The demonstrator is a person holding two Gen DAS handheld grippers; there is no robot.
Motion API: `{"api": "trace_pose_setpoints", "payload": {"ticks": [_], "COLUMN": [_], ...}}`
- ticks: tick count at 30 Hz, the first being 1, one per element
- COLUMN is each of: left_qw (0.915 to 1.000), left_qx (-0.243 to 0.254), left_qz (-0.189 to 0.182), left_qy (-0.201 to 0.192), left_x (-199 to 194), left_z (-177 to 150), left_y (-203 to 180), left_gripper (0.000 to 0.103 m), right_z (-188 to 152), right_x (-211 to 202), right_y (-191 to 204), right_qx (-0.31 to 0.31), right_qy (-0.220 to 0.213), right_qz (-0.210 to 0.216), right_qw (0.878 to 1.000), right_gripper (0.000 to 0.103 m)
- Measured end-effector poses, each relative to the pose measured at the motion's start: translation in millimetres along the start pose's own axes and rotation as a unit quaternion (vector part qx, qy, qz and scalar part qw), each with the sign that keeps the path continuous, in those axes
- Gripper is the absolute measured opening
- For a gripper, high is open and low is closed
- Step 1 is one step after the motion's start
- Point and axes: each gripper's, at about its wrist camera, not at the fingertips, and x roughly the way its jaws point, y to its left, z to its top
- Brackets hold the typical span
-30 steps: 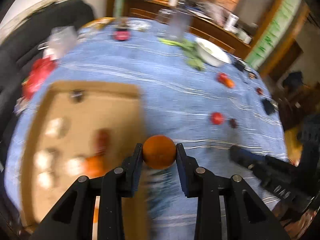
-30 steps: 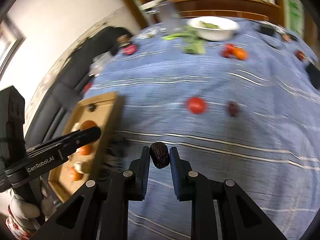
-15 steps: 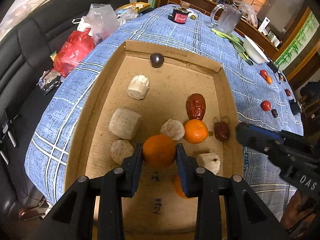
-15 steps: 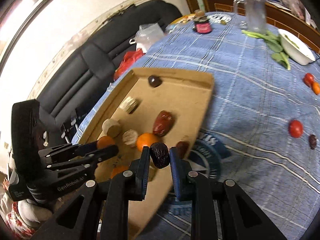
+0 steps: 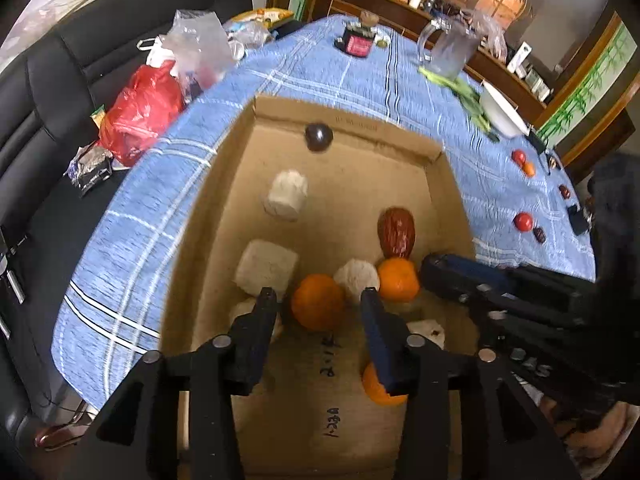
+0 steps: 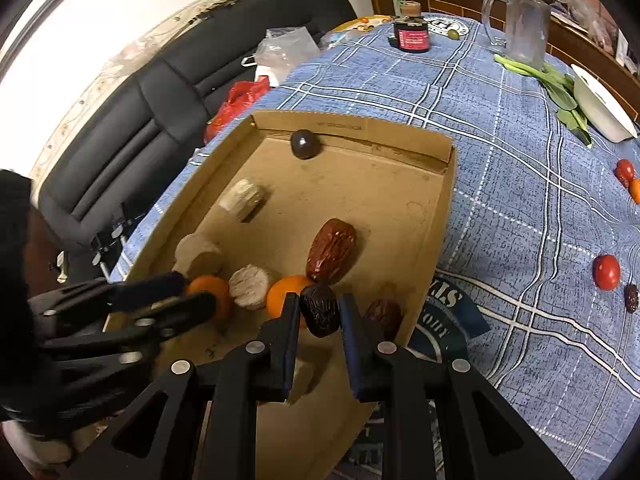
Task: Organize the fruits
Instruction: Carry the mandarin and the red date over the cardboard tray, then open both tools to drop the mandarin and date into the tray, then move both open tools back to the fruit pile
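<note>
Your left gripper (image 5: 318,300), low over the cardboard box (image 5: 340,122): jaws now wide, the orange (image 5: 318,307) loose between them on the box floor beside a pale chunk (image 5: 357,280). Half a second back they clamped it; likely just released among the gathered fruit. Your right gripper (image 6: 319,310), near the box's right wall: jaws narrow, holding the dark date (image 6: 320,310) above the floor, as before, probably next to drop. Tomatoes (image 6: 606,272) wait on the tabletop (image 6: 500,200)
</note>
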Motion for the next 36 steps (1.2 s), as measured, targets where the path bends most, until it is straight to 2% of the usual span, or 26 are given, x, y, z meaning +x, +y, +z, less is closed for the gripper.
{"api": "trace_pose_setpoints", "payload": {"ticks": [3,8,19,26,31,36], "left_qw": [0.9999,0.9996,0.999,0.9986,0.9973,0.9927], "left_qx": [-0.003,-0.01,-0.002,0.005,-0.005,-0.047], "left_qz": [0.0,0.012,0.028,0.038,0.052,0.083], "left_qy": [-0.011,-0.025,-0.035,-0.035,-0.051,-0.075], "left_x": [-8.9,-17.5,-34.2,-43.6,-61.3,-89.8], "left_z": [4.2,8.5,1.2,-12.1,-25.7,-43.1], "left_y": [3.8,13.5,-10.7,-38.3,-50.4,-35.0], "left_gripper": [0.046,0.049,0.052,0.055,0.055,0.055], "right_z": [4.1,6.1,-4.5,-21.7,-29.1,-27.7], "right_x": [1.7,-3.7,-40.7,-55.6,-65.8,-66.9], "right_y": [-0.1,-3.6,-28.6,-47.2,-49.4,-21.9], "right_qx": [0.001,0.017,0.066,0.078,0.069,0.024], "right_qy": [-0.004,-0.022,-0.063,-0.059,-0.062,-0.057], "right_qz": [-0.012,-0.02,-0.024,-0.015,-0.008,0.02], "right_qw": [1.0,0.999,0.995,0.995,0.996,0.998], "right_gripper": [0.023,0.038,0.042,0.042,0.042,0.042]}}
